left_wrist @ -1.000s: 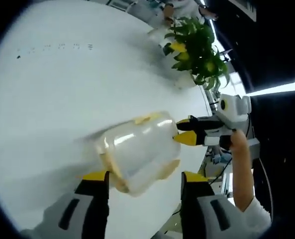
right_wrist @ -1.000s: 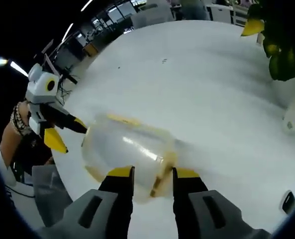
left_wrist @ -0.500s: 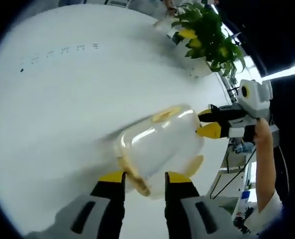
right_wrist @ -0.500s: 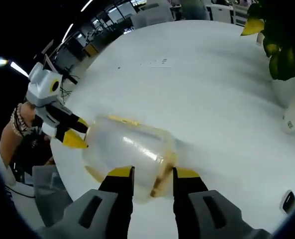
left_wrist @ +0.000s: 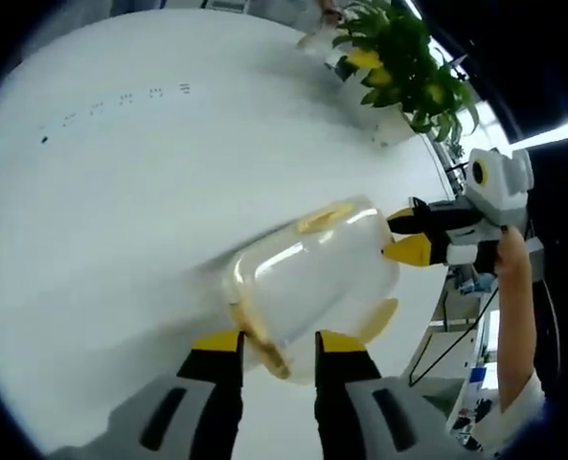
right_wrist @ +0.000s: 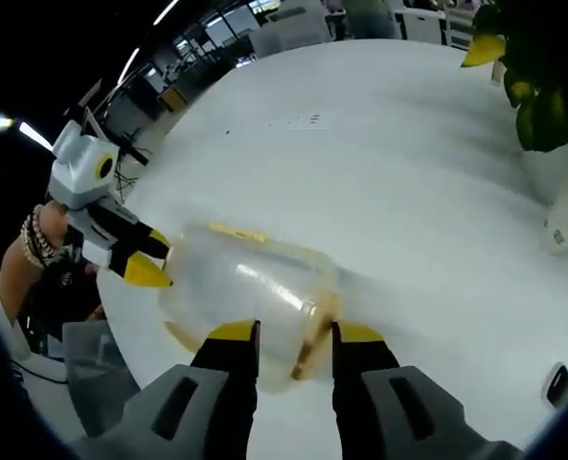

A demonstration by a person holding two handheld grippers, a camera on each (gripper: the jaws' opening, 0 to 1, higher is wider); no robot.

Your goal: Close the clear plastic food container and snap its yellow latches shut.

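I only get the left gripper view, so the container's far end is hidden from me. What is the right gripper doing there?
Observer: The right gripper straddles a yellow latch at that end of the container.
Operator: Anything past it on that side?
Observer: A small dark object lies near the table edge.
Operator: How does my left gripper look from there?
Observer: The left gripper has its yellow tips against the container's opposite end; a beaded bracelet shows on the wrist behind it.
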